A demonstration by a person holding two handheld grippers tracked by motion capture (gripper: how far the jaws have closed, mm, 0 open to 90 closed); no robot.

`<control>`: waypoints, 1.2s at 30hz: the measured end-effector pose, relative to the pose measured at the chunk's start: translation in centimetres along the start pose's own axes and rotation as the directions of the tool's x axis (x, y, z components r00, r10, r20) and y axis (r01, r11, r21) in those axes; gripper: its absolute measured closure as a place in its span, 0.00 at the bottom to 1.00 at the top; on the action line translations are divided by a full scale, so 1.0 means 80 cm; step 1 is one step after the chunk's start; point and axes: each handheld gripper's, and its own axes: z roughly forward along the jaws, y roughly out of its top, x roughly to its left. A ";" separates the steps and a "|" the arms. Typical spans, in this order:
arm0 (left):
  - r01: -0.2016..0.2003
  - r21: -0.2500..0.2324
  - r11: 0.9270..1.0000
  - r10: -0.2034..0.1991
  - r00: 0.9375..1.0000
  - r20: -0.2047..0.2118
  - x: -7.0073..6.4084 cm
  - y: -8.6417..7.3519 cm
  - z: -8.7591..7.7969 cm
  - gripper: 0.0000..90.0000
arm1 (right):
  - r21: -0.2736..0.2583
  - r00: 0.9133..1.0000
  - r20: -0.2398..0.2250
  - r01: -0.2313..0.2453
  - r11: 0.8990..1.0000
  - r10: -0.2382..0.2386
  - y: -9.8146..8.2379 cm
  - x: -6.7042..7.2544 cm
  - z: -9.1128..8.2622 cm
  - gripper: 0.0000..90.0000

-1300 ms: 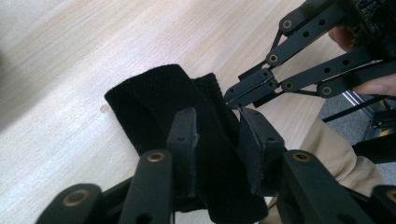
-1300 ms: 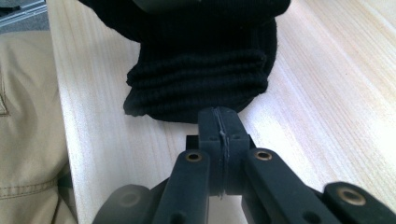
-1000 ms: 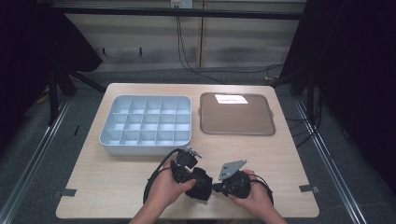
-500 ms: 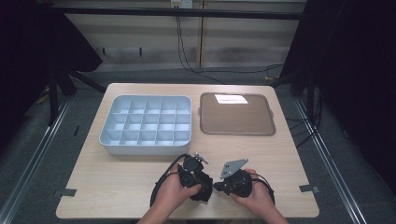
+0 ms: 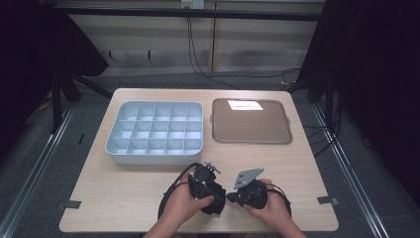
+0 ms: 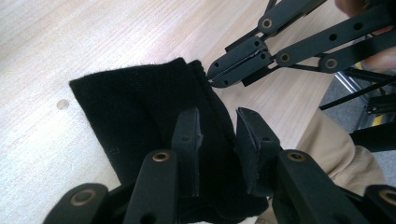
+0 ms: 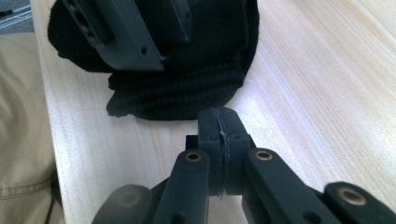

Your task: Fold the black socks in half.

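A black knitted cloth (image 6: 140, 107) lies on the wooden table (image 5: 124, 193) near its front edge, and shows in the right gripper view as cloth (image 7: 187, 88) too. My left gripper (image 6: 217, 116) hangs over it. Its jaws have just been opening and now stand apart, with a fold of the cloth between them. My right gripper (image 7: 219, 116) is shut, its tip touching the cloth's ribbed edge, and I see nothing between its pads. From above, the left gripper (image 5: 214, 203) and right gripper (image 5: 229, 197) meet tip to tip, each in a hand.
A light blue compartment box (image 5: 154, 131) sits at the back left and a brown tray (image 5: 251, 124) at the back right. The table's front edge (image 5: 198, 231) is just behind the hands. Tan trousers (image 7: 21, 116) show beyond it.
The left hand has shifted slightly right, towards the right gripper, and its cable loop has moved with it. The right hand has kept still.
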 end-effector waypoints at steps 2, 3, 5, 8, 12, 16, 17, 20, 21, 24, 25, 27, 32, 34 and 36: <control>0.005 -0.006 1.000 -0.005 1.000 0.005 0.001 0.000 -0.003 0.77 | -0.001 1.000 0.001 -0.001 1.000 0.001 0.000 0.000 -0.001 0.99; -0.001 -0.003 1.000 0.001 1.000 0.001 0.002 0.001 -0.006 0.77 | -0.004 1.000 0.002 -0.006 1.000 0.006 0.000 0.000 -0.001 0.99; 0.000 -0.010 1.000 0.000 1.000 0.002 0.002 0.002 -0.009 0.76 | -0.006 1.000 0.004 -0.011 1.000 0.011 0.000 0.000 -0.001 0.99; -0.003 -0.016 1.000 0.003 1.000 -0.006 0.003 0.004 -0.014 0.76 | -0.005 1.000 0.004 -0.016 1.000 0.016 -0.001 0.000 -0.001 0.99; 0.005 -0.025 1.000 -0.005 1.000 -0.011 0.005 0.005 -0.020 0.76 | -0.006 1.000 0.007 -0.002 1.000 0.002 0.000 0.000 -0.001 0.99; 0.004 -0.037 0.999 -0.005 1.000 -0.015 0.008 0.005 -0.025 0.75 | -0.003 1.000 0.001 -0.005 1.000 0.005 0.000 0.001 0.000 0.99; 0.005 -0.038 0.999 -0.006 1.000 -0.016 0.009 0.005 -0.027 0.74 | -0.003 1.000 0.001 -0.005 1.000 0.005 0.000 0.001 0.000 0.99; 0.010 -0.049 0.999 -0.011 1.000 -0.026 0.011 0.005 -0.032 0.74 | -0.004 1.000 0.002 -0.004 1.000 0.004 0.000 0.000 0.000 0.99; 0.007 -0.050 0.999 -0.008 1.000 -0.028 0.012 0.005 -0.034 0.73 | -0.005 1.000 0.003 -0.002 1.000 0.002 0.000 0.000 0.000 0.99; 0.015 -0.063 0.998 -0.018 0.999 -0.046 0.015 0.005 -0.042 0.71 | -0.006 1.000 0.006 -0.002 1.000 0.002 0.000 0.000 -0.001 0.99; 0.014 -0.065 0.998 -0.018 0.999 -0.050 0.017 0.004 -0.044 0.70 | -0.008 1.000 0.006 -0.002 1.000 0.002 0.000 0.000 -0.001 0.99; 0.023 -0.074 0.997 -0.028 0.998 -0.065 0.021 0.002 -0.048 0.68 | -0.007 1.000 0.006 -0.007 1.000 0.007 0.000 0.001 -0.002 0.99; 0.060 -0.068 0.996 -0.066 0.994 -0.082 0.035 -0.007 -0.046 0.63 | -0.007 1.000 -0.002 0.001 1.000 -0.001 0.000 0.001 -0.003 0.99; 0.070 -0.066 0.995 -0.075 0.993 -0.087 0.040 -0.010 -0.044 0.61 | -0.010 1.000 0.001 -0.009 1.000 0.009 0.001 0.002 -0.004 0.99; 0.080 -0.062 0.995 -0.085 0.993 -0.085 0.044 -0.012 -0.040 0.61 | -0.010 1.000 0.000 -0.005 1.000 0.005 0.001 0.003 -0.004 0.99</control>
